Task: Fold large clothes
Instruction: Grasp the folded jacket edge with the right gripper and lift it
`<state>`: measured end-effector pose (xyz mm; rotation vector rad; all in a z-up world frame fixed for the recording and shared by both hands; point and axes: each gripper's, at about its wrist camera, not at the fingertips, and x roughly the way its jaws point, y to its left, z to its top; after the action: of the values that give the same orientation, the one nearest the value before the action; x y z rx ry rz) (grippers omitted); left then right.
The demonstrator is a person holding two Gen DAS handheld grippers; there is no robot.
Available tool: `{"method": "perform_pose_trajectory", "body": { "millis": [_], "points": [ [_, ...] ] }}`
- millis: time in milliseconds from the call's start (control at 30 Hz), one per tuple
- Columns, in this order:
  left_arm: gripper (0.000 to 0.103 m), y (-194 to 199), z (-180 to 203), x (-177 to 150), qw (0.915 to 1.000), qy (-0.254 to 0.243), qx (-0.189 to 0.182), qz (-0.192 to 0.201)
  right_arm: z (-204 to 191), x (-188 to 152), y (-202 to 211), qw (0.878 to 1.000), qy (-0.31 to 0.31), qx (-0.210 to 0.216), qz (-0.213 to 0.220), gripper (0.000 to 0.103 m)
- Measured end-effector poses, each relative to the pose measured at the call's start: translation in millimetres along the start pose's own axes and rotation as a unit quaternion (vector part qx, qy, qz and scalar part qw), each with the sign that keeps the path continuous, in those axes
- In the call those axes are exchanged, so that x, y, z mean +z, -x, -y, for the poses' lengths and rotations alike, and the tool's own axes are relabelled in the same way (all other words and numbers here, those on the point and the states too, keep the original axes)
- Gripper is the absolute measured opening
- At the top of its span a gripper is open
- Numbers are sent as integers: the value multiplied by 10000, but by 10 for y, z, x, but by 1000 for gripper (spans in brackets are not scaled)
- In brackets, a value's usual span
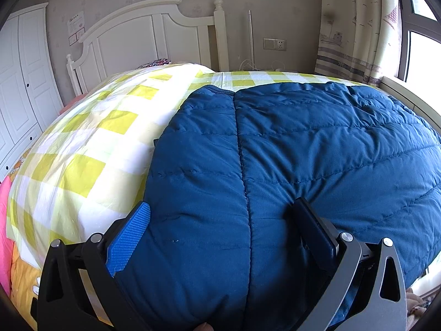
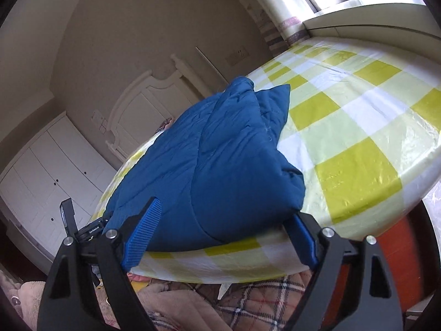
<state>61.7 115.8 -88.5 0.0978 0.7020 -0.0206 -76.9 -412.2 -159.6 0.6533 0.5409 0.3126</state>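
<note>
Blue quilted jacket (image 1: 275,165) lies on my bed's yellow-and-white checked cover (image 1: 82,149), near its front edge. My left gripper (image 1: 220,220) stands wide open astride the jacket's near hem; my right gripper (image 2: 223,229) is spread open around its folded corner. Far off I see a white headboard (image 1: 154,30), a wardrobe (image 1: 24,77) left, and curtains (image 1: 355,27) right.

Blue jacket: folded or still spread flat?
Folded, at least partly: the blue jacket sits as a thick, doubled-over bundle on the checkered cover. Fold count: cannot tell.
</note>
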Motion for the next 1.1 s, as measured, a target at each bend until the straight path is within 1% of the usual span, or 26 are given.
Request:
{"method": "perform_pose_trajectory", "body": {
  "millis": [133, 167, 233, 300, 367, 400, 433, 467, 500, 533, 567, 600, 633, 700, 833, 933, 1000, 1100],
  "points": [
    [99, 0, 0, -1, 10000, -22, 15, -2, -9, 39, -5, 9993, -231, 110, -255, 86],
    [99, 0, -3, -1, 10000, -20, 11, -2, -51, 12, 4, 9991, -214, 78, -362, 86],
    [99, -1, -3, -1, 10000, -21, -1, -7, -157, 39, -75, 9982, 18, -136, -582, 87],
    [99, -3, -2, 4, 10000, -27, -9, -11, -233, 71, -142, 9969, 136, -320, -712, 87],
    [99, -5, -4, 3, 10000, -28, -22, -3, -221, 147, -225, 9968, 1, -400, -696, 87],
    [99, -5, -4, 0, 10000, -37, -36, 6, -170, 222, -312, 9972, -229, -347, -621, 87],
    [99, -5, -11, -5, 10000, -45, -59, 14, -184, 257, -336, 9969, -326, -495, -519, 88],
    [99, -3, -19, -10, 10000, -47, -79, 24, -242, 285, -411, 9962, -269, -564, -600, 88],
    [99, -3, -27, -15, 9999, -39, -111, 26, -283, 285, -458, 9958, -189, -623, -651, 85],
    [99, -2, -31, -16, 9999, -42, -125, 30, -322, 268, -488, 9953, -90, -740, -612, 73],
    [99, -3, -34, -16, 9999, -45, -134, 33, -354, 244, -493, 9956, -30, -750, -556, 68],
    [99, -4, -36, -14, 9999, -44, -142, 31, -380, 219, -447, 9967, 18, -695, -422, 53],
    [99, -6, -40, -15, 9999, -43, -146, 29, -389, 201, -381, 9975, 36, -640, -284, 42],
    [99, -6, -37, -14, 9999, -50, -135, 32, -371, 163, -261, 9987, -31, -509, -86, 34],
    [99, -6, -53, -16, 9999, -73, -125, 24, -393, 41, -156, 9989, -135, -422, 119, 31],
    [98, 39, -48, 58, 9999, -58, -66, -128, -355, 26, -85, 9990, -283, -254, 238, 31],
    [98, 106, 27, 185, 9993, -190, -273, -150, -337, 28, -81, 9988, -357, -147, 293, 31],
    [98, 231, 313, 534, 9972, -672, -308, 131, -316, 37, -108, 9986, -397, -91, 335, 31]
  ]
}}
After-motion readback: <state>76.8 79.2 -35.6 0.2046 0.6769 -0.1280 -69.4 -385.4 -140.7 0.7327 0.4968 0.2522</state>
